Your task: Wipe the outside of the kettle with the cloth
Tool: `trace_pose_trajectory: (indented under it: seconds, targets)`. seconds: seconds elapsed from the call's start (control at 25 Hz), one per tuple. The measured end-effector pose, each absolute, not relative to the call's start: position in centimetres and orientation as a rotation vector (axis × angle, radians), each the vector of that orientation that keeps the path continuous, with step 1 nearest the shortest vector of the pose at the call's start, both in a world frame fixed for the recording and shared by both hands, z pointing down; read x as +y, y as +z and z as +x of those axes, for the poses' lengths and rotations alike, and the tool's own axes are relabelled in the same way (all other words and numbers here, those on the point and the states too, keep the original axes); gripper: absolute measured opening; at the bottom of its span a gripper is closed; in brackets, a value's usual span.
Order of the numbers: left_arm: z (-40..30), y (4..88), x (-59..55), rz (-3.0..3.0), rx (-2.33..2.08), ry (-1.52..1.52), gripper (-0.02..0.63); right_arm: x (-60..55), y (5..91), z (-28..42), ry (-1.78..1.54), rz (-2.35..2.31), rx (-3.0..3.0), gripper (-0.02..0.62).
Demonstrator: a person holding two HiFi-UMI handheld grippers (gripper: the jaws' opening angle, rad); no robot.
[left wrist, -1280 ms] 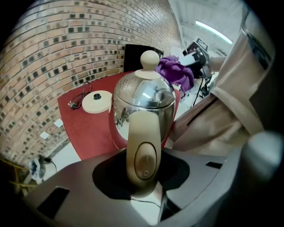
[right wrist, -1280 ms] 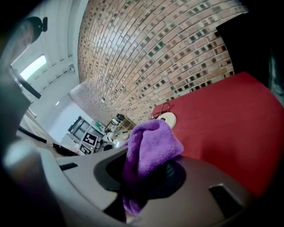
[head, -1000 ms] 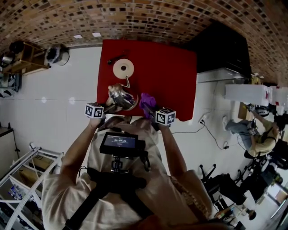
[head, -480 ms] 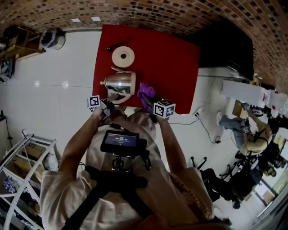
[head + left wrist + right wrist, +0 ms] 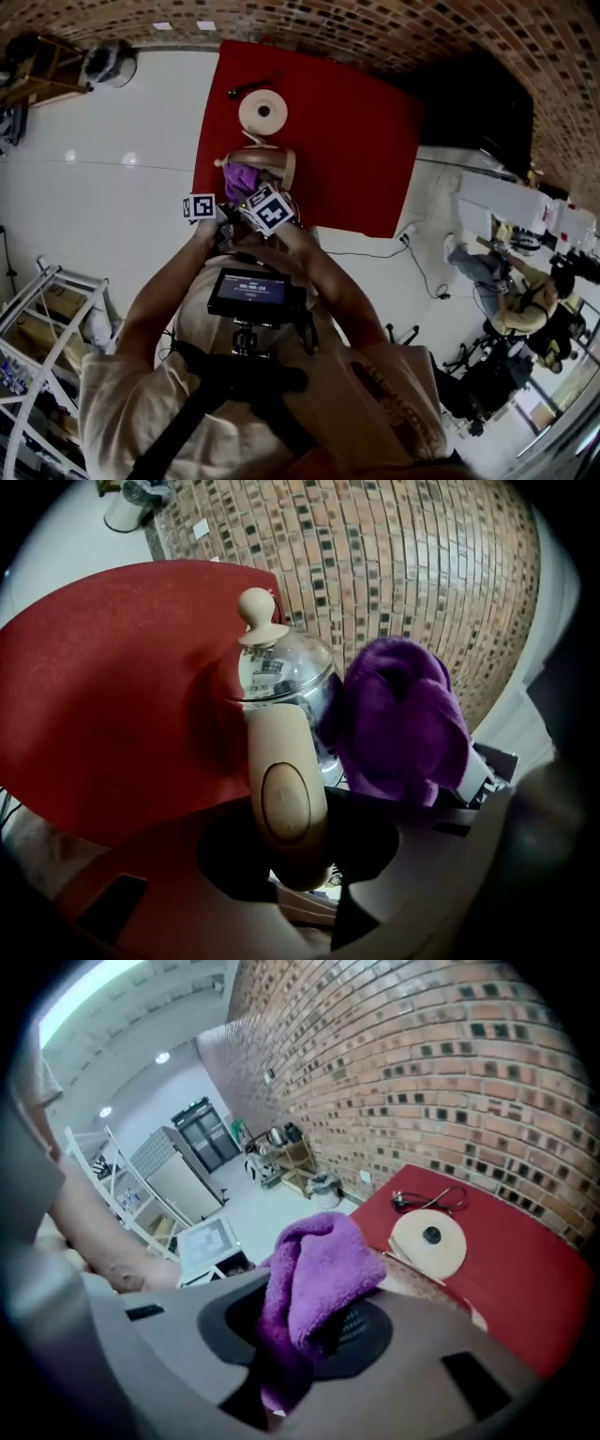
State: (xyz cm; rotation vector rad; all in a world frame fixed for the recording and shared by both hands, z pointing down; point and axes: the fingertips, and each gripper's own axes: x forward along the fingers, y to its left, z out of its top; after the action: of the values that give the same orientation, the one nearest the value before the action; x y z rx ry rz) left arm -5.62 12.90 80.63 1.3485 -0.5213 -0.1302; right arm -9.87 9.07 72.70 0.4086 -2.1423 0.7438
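So, the kettle (image 5: 281, 672) is parked on the red surface (image 5: 347, 150). Its round base (image 5: 263, 112) sits just beyond it, and a black cord (image 5: 246, 89) lies past that.

The kettle's cream handle (image 5: 281, 780) is clamped between the fingers of the left gripper (image 5: 289, 850). That's probably so the kettle can't slide or tip while it gets rubbed.

The purple cloth (image 5: 403, 724) is bunched up and pinched tight in the right gripper (image 5: 298, 1335), fingers closed on it. It's held right up against the kettle's shiny body, just to the right of the handle as seen in the left gripper view. The bunching is likely there to give a fat, soft pad to wipe with.

Stuff that can't be made out:
- The actual contact patch is hidden behind the cloth, so touching looks likely but isn't confirmed.
- The spout isn't seen anywhere.
- In the head view, most of the kettle is covered by the cloth and a marker cube (image 5: 269, 208).
- In the right gripper view, the kettle is pretty much blocked out by the cloth and the gripper body.
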Motion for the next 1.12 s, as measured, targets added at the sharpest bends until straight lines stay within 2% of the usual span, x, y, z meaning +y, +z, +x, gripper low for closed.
trace_pose_trajectory:
  seconds: [0.16, 0.48, 0.6, 0.76, 0.92, 1.0, 1.12]
  targets:
    - [-5.5, 80.6, 12.5, 1.372, -0.515, -0.143, 0.101, 8.6, 75.3, -10.0, 0.660, 0.392, -2.013, 0.106]
    - [-4.6, 80.9, 12.4, 1.377, -0.493, -0.102, 0.100, 10.9, 75.6, 1.7, 0.910, 0.571, -1.957, 0.100]
    - [-4.4, 80.9, 12.5, 1.421, -0.488, -0.047, 0.100, 9.8, 74.3, 3.8, 0.955, 0.687, -1.945, 0.102]
    - [-4.6, 80.9, 12.9, 1.496, -0.498, 0.032, 0.100, 7.3, 70.5, -1.6, 0.843, 0.625, -2.059, 0.102]
    - [-4.0, 80.5, 13.3, 1.607, -0.522, 0.142, 0.100, 5.8, 71.4, -8.6, 0.466, 0.462, -2.054, 0.106]
    - [-3.8, 80.3, 13.1, 1.596, -0.524, 0.124, 0.101, 5.4, 71.8, -9.1, 0.404, 0.443, -2.045, 0.105]
    - [-3.9, 80.4, 13.4, 1.590, -0.530, 0.101, 0.100, 6.1, 72.1, -5.1, 0.476, 0.501, -2.031, 0.103]
